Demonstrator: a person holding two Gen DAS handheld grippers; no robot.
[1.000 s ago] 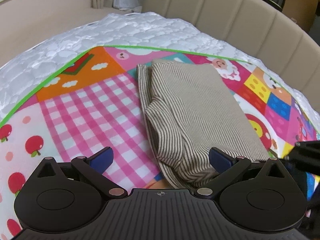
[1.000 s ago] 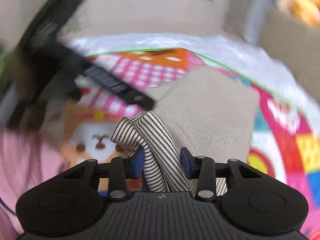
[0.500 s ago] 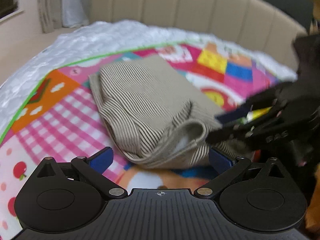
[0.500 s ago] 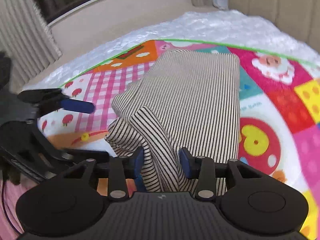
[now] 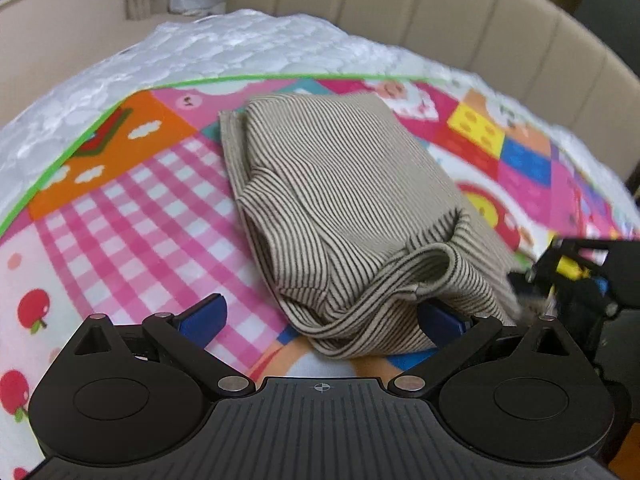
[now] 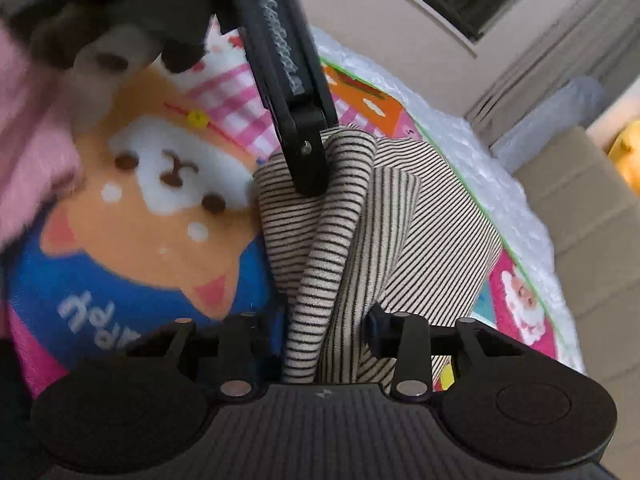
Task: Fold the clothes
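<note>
A beige shirt with thin dark stripes [image 5: 340, 200] lies folded on a colourful play mat [image 5: 140, 220]. Its near corner is bunched and raised. My left gripper [image 5: 320, 314] is open wide around that corner, and the cloth drapes over its right blue pad. In the right wrist view my right gripper [image 6: 326, 328] is shut on a rolled fold of the striped shirt [image 6: 400, 232]. One black finger [image 6: 304, 152] of the left gripper presses against the same fold from above. The right gripper's black body [image 5: 580, 280] shows at the right edge of the left wrist view.
The mat lies on a white quilted cover [image 5: 240, 48], with a beige padded wall [image 5: 480, 20] curving behind it. A pink sleeve [image 6: 28, 140] is at the left of the right wrist view. The mat's bear picture [image 6: 160, 200] lies beside the shirt.
The right gripper has swung left and lower with the fold still held, so the left gripper's finger now stands close in front of it. The left gripper has stayed open at the shirt's near corner.
</note>
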